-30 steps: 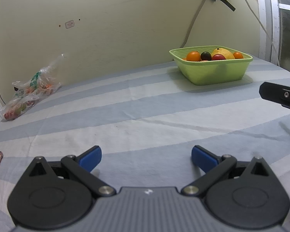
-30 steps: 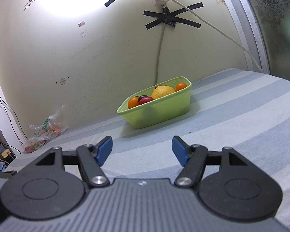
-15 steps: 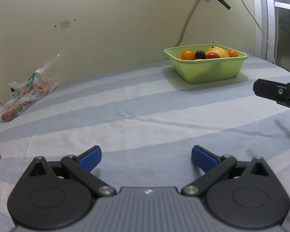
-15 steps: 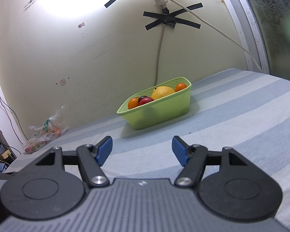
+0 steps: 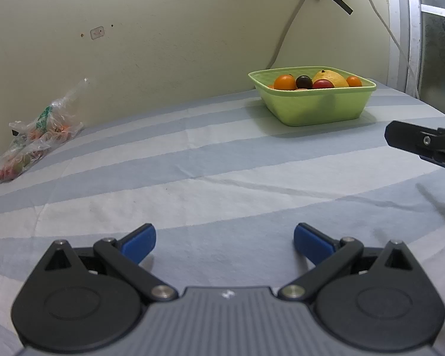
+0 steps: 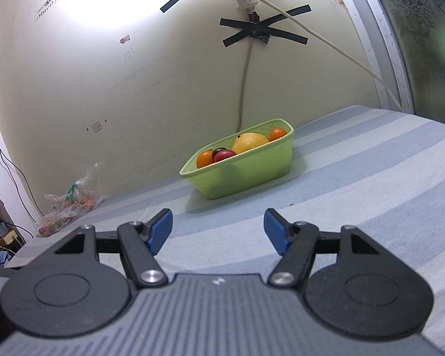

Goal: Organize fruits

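Observation:
A light green basket (image 5: 314,109) (image 6: 246,175) stands on the striped bed near the wall. It holds a large yellow fruit (image 5: 330,77) (image 6: 249,141), two orange fruits, one red fruit (image 6: 225,155) and one dark fruit (image 5: 304,82). My left gripper (image 5: 225,241) hovers open over the bedsheet, well short of the basket, with nothing between its blue pads. My right gripper (image 6: 218,233) is open too and empty, pointing at the basket from nearer by. One of its fingers (image 5: 415,141) shows at the right edge of the left wrist view.
A clear plastic bag (image 5: 34,139) (image 6: 68,207) with small fruits lies against the wall at the far left. A power cable (image 6: 246,68) taped to the wall hangs down behind the basket. A window frame (image 6: 382,44) borders the right side.
The left wrist view drifted slightly left and back, with the basket shifting a little in the frame. Both grippers keep the same opening and the right view is unchanged.

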Demonstrator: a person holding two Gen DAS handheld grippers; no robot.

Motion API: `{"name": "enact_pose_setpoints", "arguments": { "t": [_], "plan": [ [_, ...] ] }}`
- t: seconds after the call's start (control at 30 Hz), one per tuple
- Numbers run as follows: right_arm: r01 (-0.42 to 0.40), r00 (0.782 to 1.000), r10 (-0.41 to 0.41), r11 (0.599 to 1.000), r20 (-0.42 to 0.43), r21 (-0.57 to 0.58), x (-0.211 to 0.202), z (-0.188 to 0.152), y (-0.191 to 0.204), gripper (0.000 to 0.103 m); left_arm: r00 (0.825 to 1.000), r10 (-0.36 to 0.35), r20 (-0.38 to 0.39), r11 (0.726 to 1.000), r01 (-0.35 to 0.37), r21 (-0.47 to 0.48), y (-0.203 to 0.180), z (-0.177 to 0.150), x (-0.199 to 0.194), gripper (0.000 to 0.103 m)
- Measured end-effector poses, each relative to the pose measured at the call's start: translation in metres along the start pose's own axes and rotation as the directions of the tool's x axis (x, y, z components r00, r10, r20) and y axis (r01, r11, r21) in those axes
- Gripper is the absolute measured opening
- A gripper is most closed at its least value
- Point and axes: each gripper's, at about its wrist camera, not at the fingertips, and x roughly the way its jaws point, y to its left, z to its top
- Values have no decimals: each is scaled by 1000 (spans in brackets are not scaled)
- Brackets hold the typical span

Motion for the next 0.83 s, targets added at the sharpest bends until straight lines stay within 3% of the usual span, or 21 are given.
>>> {"name": "enact_pose_setpoints", "arguments": {
  "t": [0.5,0.83],
  "plan": [
    [-1,1000,1,1000,1,0,0,0,0,70,1000,-15,-2,1000,15,-5,-1,0,-2,103],
    [-2,1000,2,1000,1,0,0,1,0,70,998,-63,8,998,63,-20,2,0,-4,103]
  ]
}}
